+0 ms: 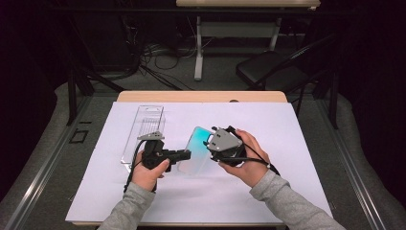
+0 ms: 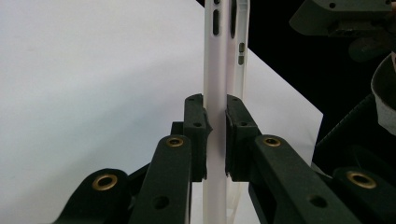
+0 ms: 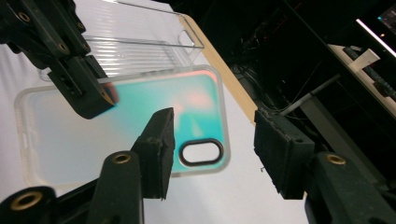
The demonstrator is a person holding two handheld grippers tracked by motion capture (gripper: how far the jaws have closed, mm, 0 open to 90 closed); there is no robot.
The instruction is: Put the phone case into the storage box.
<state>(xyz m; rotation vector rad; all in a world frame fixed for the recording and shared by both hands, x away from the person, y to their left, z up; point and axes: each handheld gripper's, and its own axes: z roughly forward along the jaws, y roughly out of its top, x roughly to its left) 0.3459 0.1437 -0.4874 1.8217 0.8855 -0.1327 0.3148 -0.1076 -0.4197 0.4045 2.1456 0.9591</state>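
The phone case (image 1: 195,150) hangs above the white sheet (image 1: 287,158), pinched at one edge by the left gripper (image 1: 187,154). The right gripper (image 1: 209,143) sits at the case's camera end, jaws apart, nothing between them. A clear tray (image 1: 143,129) lies just behind.

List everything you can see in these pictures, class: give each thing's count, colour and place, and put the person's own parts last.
Phone case: one, translucent teal, held above the sheet between the grippers.
Plastic packaging tray: one, clear, lying far left on the sheet.
Paper sheet: one, white, covering the table.
Table: one, wooden edge, under the sheet.
Chair: one, black, behind the table.
Left gripper: black, clamped on the case's edge.
Right gripper: black, jaws apart beside the case.
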